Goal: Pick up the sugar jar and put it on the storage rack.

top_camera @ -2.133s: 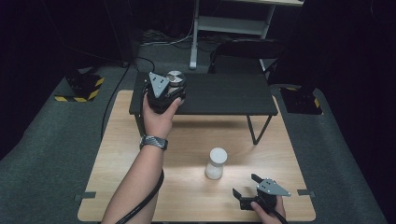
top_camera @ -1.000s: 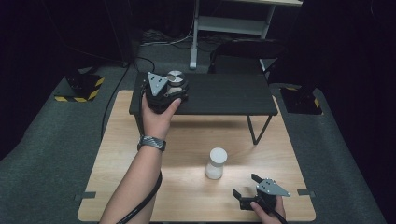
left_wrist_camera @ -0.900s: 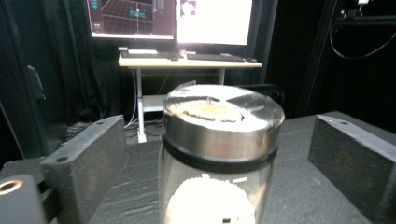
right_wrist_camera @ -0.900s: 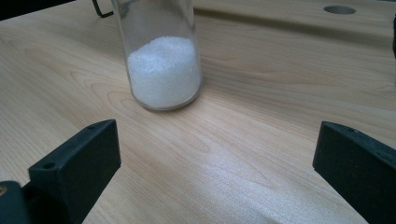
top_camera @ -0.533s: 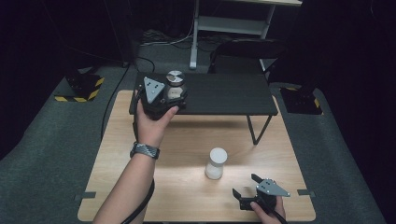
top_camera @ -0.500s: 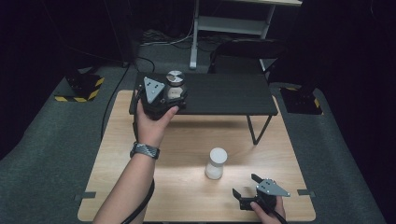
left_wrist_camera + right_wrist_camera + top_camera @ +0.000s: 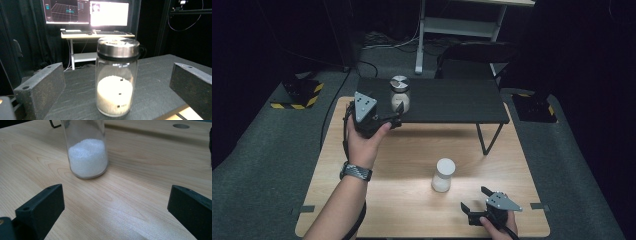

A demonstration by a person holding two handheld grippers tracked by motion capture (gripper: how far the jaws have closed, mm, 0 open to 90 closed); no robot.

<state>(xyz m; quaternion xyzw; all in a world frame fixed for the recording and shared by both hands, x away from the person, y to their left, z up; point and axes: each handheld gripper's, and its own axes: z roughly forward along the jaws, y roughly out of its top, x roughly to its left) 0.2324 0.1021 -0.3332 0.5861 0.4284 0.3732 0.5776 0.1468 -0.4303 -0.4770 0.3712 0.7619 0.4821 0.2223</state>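
A glass jar (image 7: pixel 400 93) with a metal lid, part full of white grains, stands upright on the left end of a black shelf (image 7: pixel 452 100). My left gripper (image 7: pixel 397 116) is just off the shelf's front left edge and points at it. Its jaws have just been opening and stand wide. In the left gripper view the jar (image 7: pixel 117 80) is a little ahead of the jaws, untouched. A second jar (image 7: pixel 443 175) with a white cap stands on the wooden table (image 7: pixel 402 155). My right gripper (image 7: pixel 474 199) rests open near the front edge, aimed at that jar (image 7: pixel 87 155).
The black shelf stands on thin legs over the back of the table, its right part bare. Behind the table are a white desk frame (image 7: pixel 462 25), cables on grey carpet and hazard-striped blocks (image 7: pixel 299 95). Monitors (image 7: pixel 87 11) glow in the left gripper view.
My left hand has drawn back toward the near left, off the shelf, and the metal-lidded jar stays standing there alone. The right gripper and white-capped jar have not moved.
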